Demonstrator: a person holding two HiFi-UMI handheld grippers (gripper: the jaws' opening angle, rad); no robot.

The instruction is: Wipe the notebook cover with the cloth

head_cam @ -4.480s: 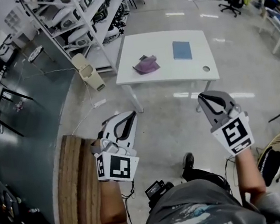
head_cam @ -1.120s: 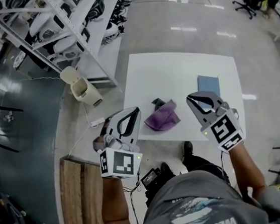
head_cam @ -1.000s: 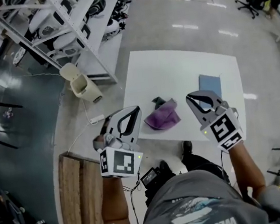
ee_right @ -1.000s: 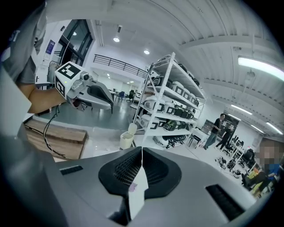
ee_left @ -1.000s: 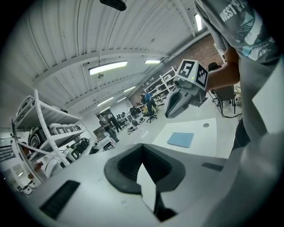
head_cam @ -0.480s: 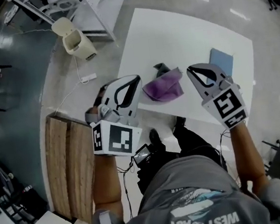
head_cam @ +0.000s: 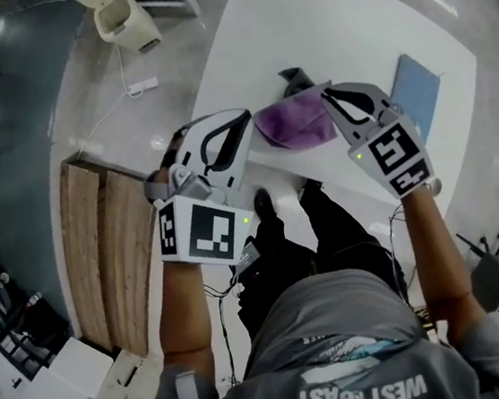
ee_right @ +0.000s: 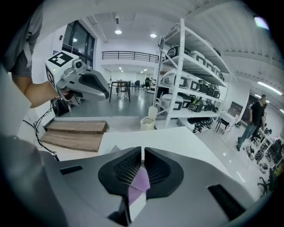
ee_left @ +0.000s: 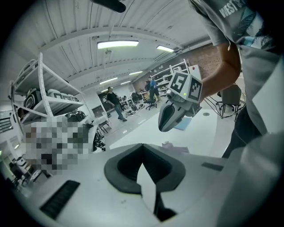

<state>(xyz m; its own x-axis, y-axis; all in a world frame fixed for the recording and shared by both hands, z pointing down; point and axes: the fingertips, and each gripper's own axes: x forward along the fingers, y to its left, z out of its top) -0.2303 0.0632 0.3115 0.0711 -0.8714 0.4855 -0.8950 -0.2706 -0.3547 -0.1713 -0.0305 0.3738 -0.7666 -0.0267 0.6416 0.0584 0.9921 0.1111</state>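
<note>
Your left gripper [head_cam: 244,113] has its jaws together with nothing between them. Only the white table [head_cam: 345,20] shows through the slot behind the tips. Your right gripper [head_cam: 326,93] is also closed tip to tip. In the right gripper view a patch of purple shows through the gap behind the tips, which is the cloth [head_cam: 292,122] lying under it rather than anything pinched. From the head view, the cloth sits crumpled on the table near the edge closest to you, between your two grippers. The right tip is over its right corner and the left tip is just off its left side. You cannot tell from any view whether either tip touches the fabric. The blue notebook [head_cam: 418,92] lies flat on the table to the right of the cloth, apart from it, on the far side of your right gripper, and neither gripper is on it. You stand close against the table edge with both arms stretched forward. On the floor to your left lie wooden boards [head_cam: 98,249], with a pale bin [head_cam: 124,20] farther off.
</note>
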